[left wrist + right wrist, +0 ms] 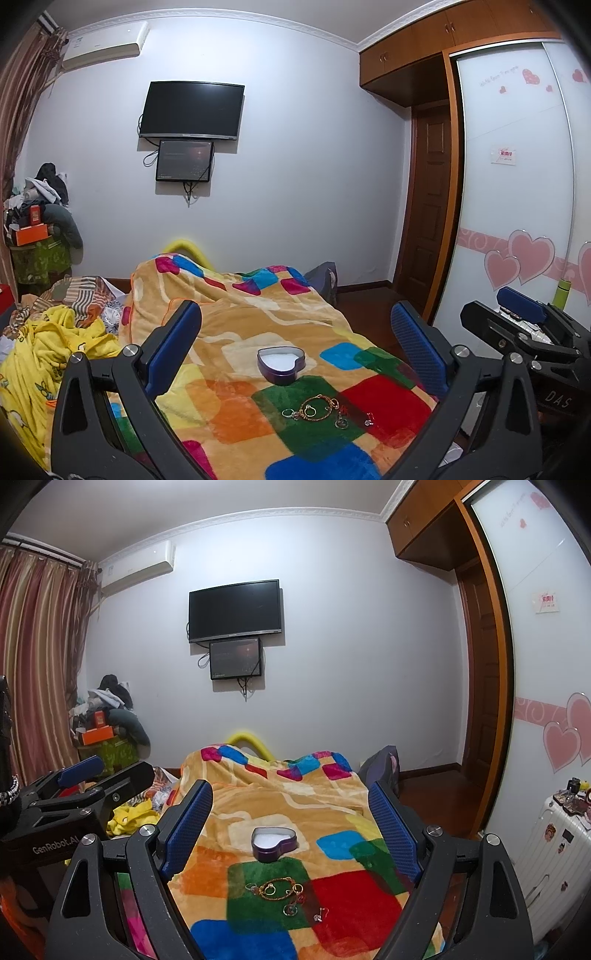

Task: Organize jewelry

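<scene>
Hovering with both my left gripper (295, 354) and right gripper (291, 827) wide open and empty. The bracelet (317, 406) looks light, limp and snaggy on the plush blanket (380, 398); I'd pinch its chain.

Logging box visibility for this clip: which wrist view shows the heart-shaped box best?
The right wrist view, narrowly: the heart-shaped box sits near centre between the open right gripper, its purple wall and white lining clear. The left wrist view shows the same open box equally unobstructed, slightly off-centre, beyond the jewelry.
</scene>
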Available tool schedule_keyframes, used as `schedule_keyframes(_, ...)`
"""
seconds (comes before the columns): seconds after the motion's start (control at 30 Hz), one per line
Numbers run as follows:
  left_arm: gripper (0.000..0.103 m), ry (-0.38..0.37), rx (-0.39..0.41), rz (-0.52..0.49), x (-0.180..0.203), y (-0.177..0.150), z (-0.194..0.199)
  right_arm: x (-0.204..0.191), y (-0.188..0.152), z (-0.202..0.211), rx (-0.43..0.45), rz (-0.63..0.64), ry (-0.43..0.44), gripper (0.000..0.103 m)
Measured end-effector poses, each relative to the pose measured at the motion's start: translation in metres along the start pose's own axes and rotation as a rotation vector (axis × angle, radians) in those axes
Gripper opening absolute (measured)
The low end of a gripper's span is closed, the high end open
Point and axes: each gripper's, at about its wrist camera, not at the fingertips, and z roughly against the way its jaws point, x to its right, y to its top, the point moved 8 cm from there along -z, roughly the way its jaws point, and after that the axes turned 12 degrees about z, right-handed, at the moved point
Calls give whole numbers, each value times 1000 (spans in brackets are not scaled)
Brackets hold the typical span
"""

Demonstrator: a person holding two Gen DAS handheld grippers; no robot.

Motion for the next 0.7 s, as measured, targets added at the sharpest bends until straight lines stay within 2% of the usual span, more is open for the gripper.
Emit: schedule_keyframes(0.7,103,1,1,-11,7,4,2,0,0,0,-4,-2,2,84)
